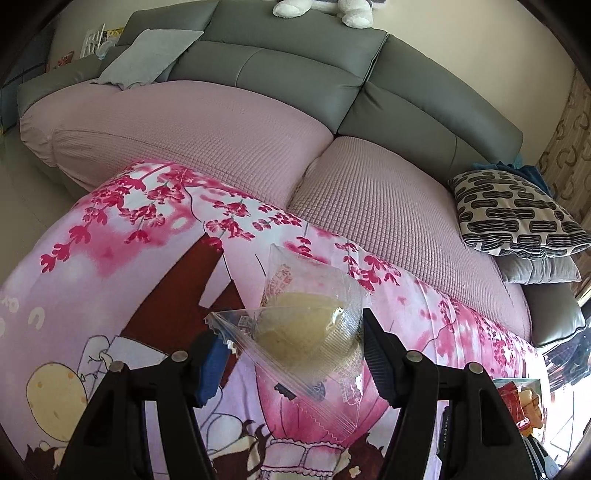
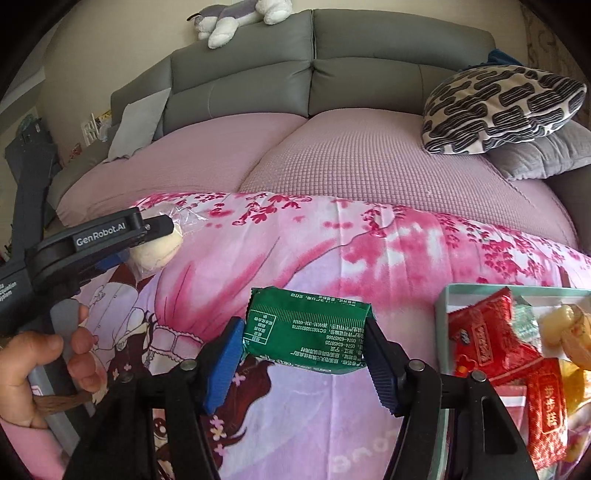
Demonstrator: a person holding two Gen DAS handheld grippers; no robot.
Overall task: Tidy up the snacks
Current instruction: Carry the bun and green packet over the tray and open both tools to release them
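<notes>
My left gripper [image 1: 295, 332] is shut on a pale round pastry in a clear wrapper [image 1: 306, 332], held above the pink flowered cloth [image 1: 147, 229]. In the right wrist view the same gripper [image 2: 162, 236] and pastry [image 2: 157, 254] show at the left, with a hand on the handle. My right gripper [image 2: 304, 332] is shut on a green foil snack pack [image 2: 306, 330], gripped by its two ends above the cloth. A pale green tray [image 2: 441, 314] at the right holds red packets [image 2: 487, 339] and yellow wrapped sweets [image 2: 565, 325].
Behind the cloth stands a grey sofa [image 2: 332, 66] with pink seat covers [image 2: 351, 158]. A black-and-white patterned cushion [image 2: 498, 107] lies on a grey one at the right. A plush toy [image 2: 236, 22] lies on the sofa back.
</notes>
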